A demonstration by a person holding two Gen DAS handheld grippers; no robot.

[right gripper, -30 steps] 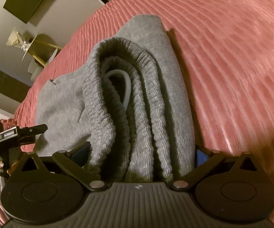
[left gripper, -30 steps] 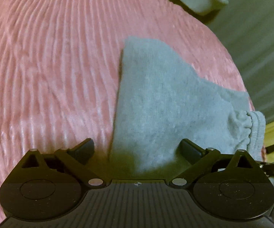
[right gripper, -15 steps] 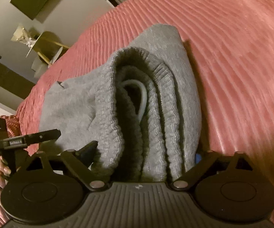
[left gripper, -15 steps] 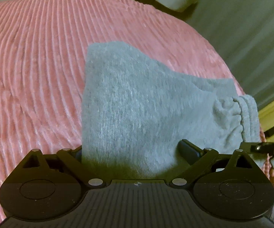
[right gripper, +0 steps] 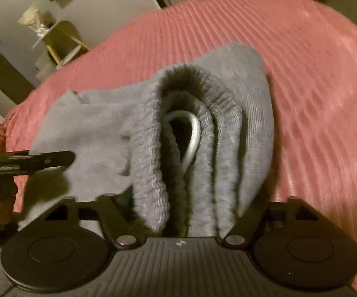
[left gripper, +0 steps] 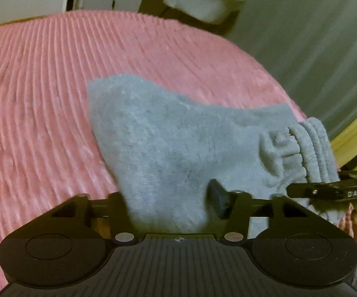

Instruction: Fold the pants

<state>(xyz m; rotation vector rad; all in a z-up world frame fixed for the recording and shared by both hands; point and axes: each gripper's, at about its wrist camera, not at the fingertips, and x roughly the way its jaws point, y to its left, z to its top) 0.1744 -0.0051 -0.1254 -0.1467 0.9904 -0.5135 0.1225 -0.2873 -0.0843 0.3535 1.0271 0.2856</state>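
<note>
- My left tool is clenched on the plain end of the grey pants, held just above the pink bed.
- My right tool grips the stacked waistband, white drawstring looped inside.
- I judge the folding mostly done; setting down and squaring up remain.
- The other tool's side reads "DAS"; nothing else is legible.

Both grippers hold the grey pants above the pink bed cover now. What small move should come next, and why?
Probably carry the pants forward and lay them on the pink bed cover. The left gripper pinches the plain end, the right gripper grips the bunched waistband, and the folded bundle looks raised off the cover, so setting it flat would likely finish this fold.
</note>
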